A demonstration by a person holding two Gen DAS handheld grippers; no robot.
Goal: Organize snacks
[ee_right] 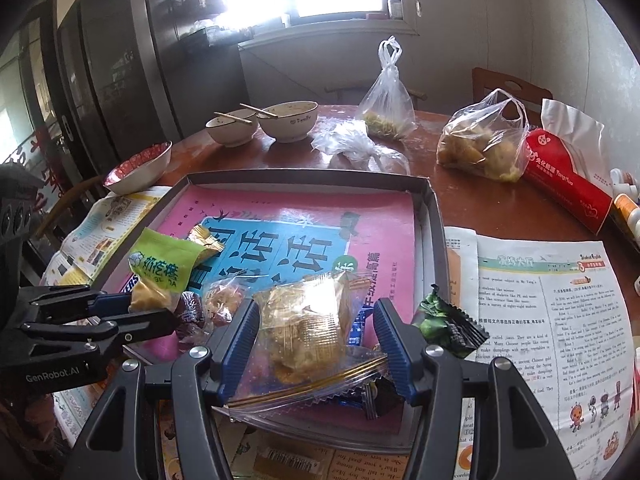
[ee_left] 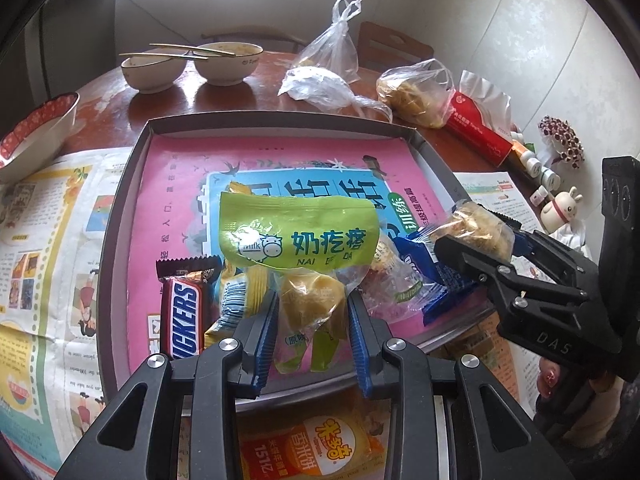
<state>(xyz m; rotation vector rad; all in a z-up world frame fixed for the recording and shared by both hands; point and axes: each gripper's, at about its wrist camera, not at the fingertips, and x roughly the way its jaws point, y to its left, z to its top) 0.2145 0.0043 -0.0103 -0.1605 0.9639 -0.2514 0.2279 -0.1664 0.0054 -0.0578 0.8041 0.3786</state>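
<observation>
A grey tray (ee_left: 120,184) lined with pink paper holds a pile of snacks at its near end. My left gripper (ee_left: 314,320) is shut on a green Nai Ge Da milk-snack bag (ee_left: 298,236), held over the tray; it also shows in the right wrist view (ee_right: 160,268). My right gripper (ee_right: 316,332) is shut on a clear packet of golden crackers (ee_right: 308,324), seen from the left as well (ee_left: 476,228). A Snickers bar (ee_left: 182,316), a blue wrapped snack (ee_left: 436,276) and a yellow snack (ee_left: 240,300) lie in the tray.
Two bowls with chopsticks (ee_left: 192,64), a red-rimmed bowl (ee_left: 36,128), plastic bags of food (ee_left: 416,92) and a red tissue pack (ee_left: 480,132) stand behind the tray. Newspaper (ee_right: 540,312) covers the table on both sides. A green-black wrapper (ee_right: 448,324) lies right of the tray. A yellow packet (ee_left: 320,448) lies in front.
</observation>
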